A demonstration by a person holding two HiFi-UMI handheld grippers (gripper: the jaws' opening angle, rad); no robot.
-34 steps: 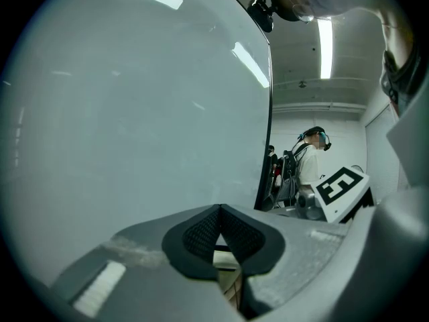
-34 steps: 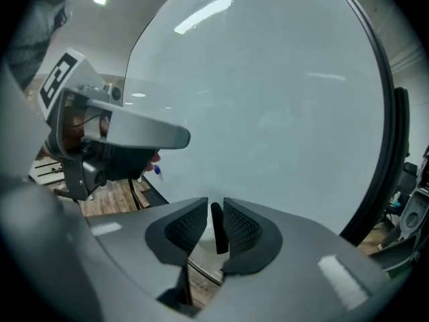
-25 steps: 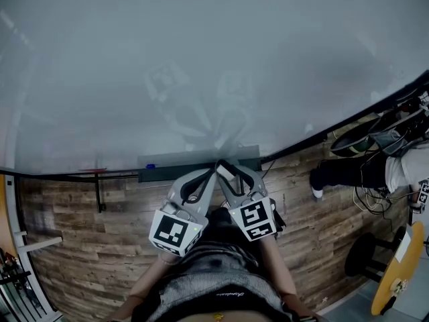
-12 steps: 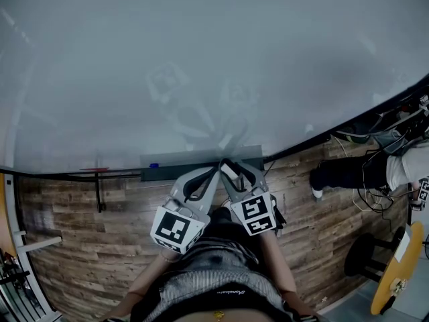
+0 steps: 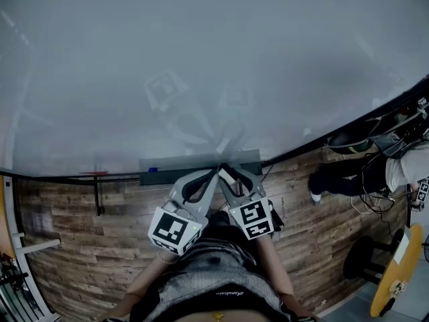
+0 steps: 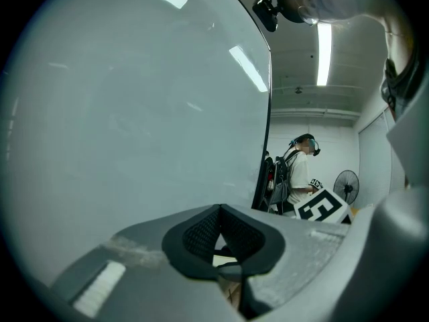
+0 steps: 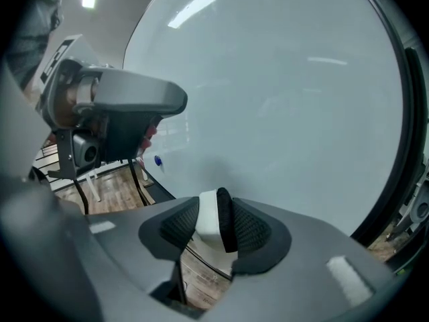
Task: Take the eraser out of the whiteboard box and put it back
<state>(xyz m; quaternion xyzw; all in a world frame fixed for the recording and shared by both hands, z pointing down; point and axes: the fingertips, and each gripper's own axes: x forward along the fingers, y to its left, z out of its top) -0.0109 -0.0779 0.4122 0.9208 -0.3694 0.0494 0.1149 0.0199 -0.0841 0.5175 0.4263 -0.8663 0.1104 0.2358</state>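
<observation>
The whiteboard box (image 5: 175,166) is a long grey tray under the whiteboard (image 5: 201,66). My right gripper (image 5: 228,172) reaches to its right part and is shut on the eraser (image 5: 226,174). In the right gripper view the eraser (image 7: 213,221), white with a black layer, stands upright between the black pads of that gripper (image 7: 216,215). Its jaws have just been closing on the eraser. Close on its left, my left gripper (image 5: 213,174) has its tips together with nothing between them. In its own view the left gripper (image 6: 228,263) points along the board.
A blue item (image 5: 153,169) lies in the box, and a red marker (image 5: 94,172) rests on the ledge to the left. The floor is wood planks. At the right are a person's legs (image 5: 345,175), cables and a black stool (image 5: 365,257). Another person (image 6: 299,176) and a fan (image 6: 345,183) stand beyond the board's end.
Both grippers stay at the box, with the eraser still in the right one. The legs of the person at the right have shifted slightly.
</observation>
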